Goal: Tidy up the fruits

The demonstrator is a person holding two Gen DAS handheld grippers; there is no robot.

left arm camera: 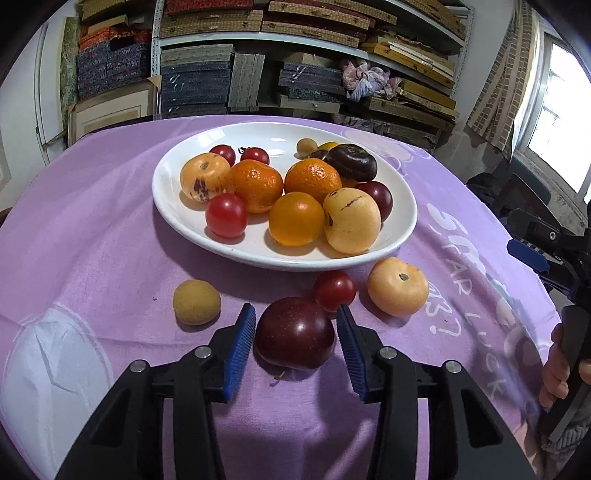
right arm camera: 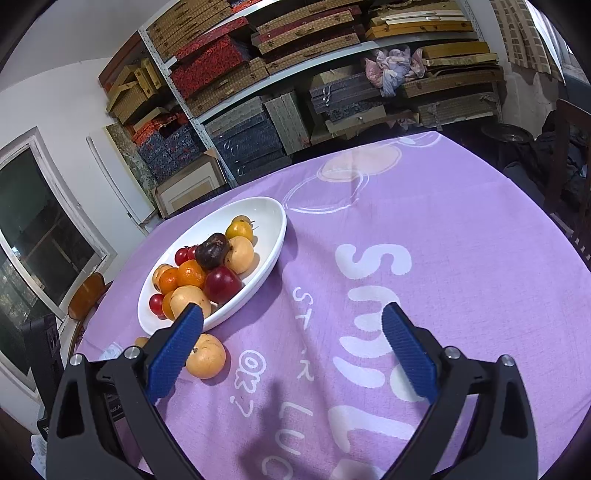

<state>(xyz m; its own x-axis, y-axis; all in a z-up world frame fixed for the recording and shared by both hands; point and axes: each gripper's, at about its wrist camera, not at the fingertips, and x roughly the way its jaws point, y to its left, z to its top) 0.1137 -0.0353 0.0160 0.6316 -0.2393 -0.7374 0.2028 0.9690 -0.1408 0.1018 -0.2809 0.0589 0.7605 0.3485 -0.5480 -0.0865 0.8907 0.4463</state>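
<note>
Because the dark red plum [left arm camera: 294,333] lies on the purple cloth [left arm camera: 92,258] between its spread blue pads, neither quite touching, the left gripper [left arm camera: 295,334] looks set for pinching and carrying it to the white plate [left arm camera: 177,218] ahead. The right gripper [right arm camera: 291,328] hangs wide, empty; only its view shows bare cloth rightward.

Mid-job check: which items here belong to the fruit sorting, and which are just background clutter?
Job items:
- dark red round plum between the open left tongs
- small red cherry tomato
- pale orange round fruit
- small tan round fruit
- white oval ceramic plate of fruit

Lying about:
- stacked woven boxes on shelves
- crumpled pink cloth
- purple printed tablecloth
</note>
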